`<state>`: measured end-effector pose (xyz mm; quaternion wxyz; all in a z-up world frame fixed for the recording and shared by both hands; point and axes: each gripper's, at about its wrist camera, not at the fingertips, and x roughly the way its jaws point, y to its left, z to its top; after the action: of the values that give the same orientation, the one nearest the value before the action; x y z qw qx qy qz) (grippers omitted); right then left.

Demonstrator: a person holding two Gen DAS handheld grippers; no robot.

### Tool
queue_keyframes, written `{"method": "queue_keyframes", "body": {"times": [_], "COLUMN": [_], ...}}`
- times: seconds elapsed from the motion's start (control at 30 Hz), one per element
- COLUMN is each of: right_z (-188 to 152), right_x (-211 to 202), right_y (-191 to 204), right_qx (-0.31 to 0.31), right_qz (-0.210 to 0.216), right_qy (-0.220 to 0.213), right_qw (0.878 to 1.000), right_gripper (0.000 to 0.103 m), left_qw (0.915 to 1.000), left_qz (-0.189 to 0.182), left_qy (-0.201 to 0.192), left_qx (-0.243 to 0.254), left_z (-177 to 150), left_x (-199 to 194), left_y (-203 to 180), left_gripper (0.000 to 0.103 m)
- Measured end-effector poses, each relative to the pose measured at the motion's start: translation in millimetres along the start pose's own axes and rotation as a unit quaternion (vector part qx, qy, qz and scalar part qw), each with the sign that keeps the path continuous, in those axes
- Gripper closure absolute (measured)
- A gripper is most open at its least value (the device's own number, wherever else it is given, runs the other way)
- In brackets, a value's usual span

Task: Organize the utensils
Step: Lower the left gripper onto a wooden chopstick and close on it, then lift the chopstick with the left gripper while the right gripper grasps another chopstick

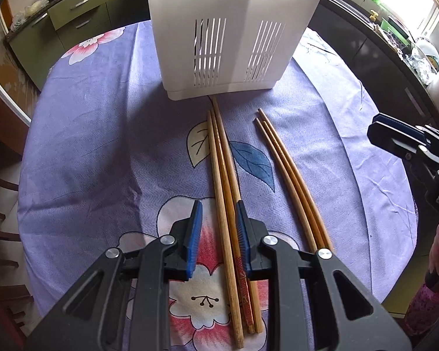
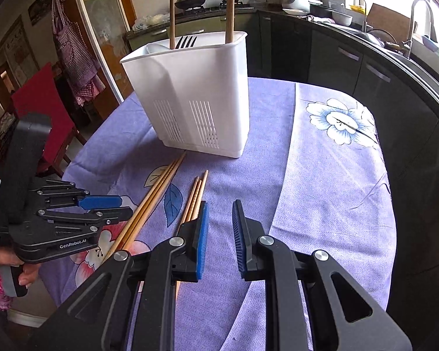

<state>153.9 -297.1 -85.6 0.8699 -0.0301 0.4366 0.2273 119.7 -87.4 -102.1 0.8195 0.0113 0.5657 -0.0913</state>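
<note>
Nearest to us, our left gripper (image 1: 219, 234) hangs low over the table with its blue-padded jaws parted to either side of a bundle of three long bamboo chopsticks (image 1: 224, 175); the pads straddle the sticks without pressing them, so nothing is held yet. Our right gripper (image 2: 220, 239) hovers to the right with its jaws moderately apart and empty, just beside a second pair of slimmer bamboo chopsticks (image 1: 289, 175). Both groups lie flat on the lilac flowered tablecloth (image 1: 87, 161), tips pointing away from us, and the longest stick of the bundle reaches the foot of the white slotted plastic utensil holder (image 1: 228, 44) standing upright farther back. We judge the step in hand to be the pickup of the three-stick bundle: the next move calls for closing the left jaws squarely so all three sticks are caught together, then lifting and tipping them upright to drop into the holder. A loose pinch could let one stick roll free. The left wrist view shows the straddle clearly but cuts off the holder's top. The right wrist view alone shows its open rim, where two brown wooden handles (image 2: 229, 5) and a dark metal fork (image 2: 186, 41) already stand inside.
</note>
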Motion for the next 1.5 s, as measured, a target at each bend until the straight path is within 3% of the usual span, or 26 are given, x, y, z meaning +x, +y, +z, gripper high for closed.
{"method": "queue_keyframes", "body": {"times": [0.27,0.7,0.9,1.5], "right_z": [4,4,3,-7], "right_x": [-3,5,6,64], "right_y": [-1,-1,-1,33], "right_qx": [0.003,0.005,0.001,-0.033], "right_qz": [0.004,0.009,0.006,0.011], "right_qy": [0.0,0.013,0.014,0.08], "right_qw": [1.0,1.0,1.0,0.996], "right_gripper": [0.086,0.086,0.086,0.082], "left_qw": [0.9996,0.9991,0.9983,0.9988], "left_qz": [0.025,0.035,0.046,0.037], "left_qy": [0.009,0.02,0.02,-0.03], "left_qx": [0.004,0.014,0.028,0.011], "left_z": [2,6,6,2], "left_x": [11,19,20,-15], "left_y": [-2,-7,-5,17], "left_gripper": [0.089,0.089,0.097,0.097]}}
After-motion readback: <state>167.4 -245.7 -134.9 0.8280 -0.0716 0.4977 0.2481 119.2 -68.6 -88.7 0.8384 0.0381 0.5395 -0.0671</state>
